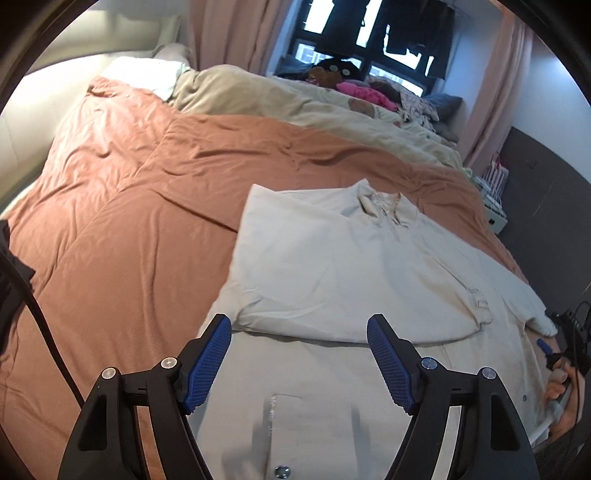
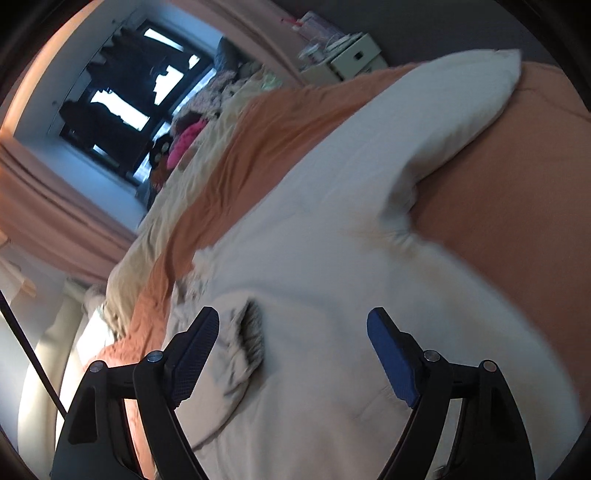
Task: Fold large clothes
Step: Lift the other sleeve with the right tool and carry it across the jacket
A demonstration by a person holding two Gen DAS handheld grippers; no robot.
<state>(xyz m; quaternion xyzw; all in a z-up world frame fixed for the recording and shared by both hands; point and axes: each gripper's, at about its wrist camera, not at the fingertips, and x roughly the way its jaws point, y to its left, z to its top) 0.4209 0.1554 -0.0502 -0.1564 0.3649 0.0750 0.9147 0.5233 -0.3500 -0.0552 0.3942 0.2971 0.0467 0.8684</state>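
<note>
Cream shirt [image 1: 354, 258] spread flat on the rust-orange bed cover [image 1: 129, 206], one side and its sleeve already folded across the chest, collar toward the far window. Left tool [image 1: 299, 363] hovering above the lower front panel — blue pads wide apart, nothing between them, folded sleeve edge just beyond the tips. Right tool [image 2: 291, 354] likewise apart and empty over the shirt [image 2: 332, 240], view tilted and blurred — a gathered cuff [image 2: 247, 343] just beside the left-hand finger, unfolded sleeve trailing off toward the upper right.

A home bedroom: bed [image 1: 147, 177], pink curtains [image 1: 229, 33], clothes-hung window [image 1: 376, 40].
</note>
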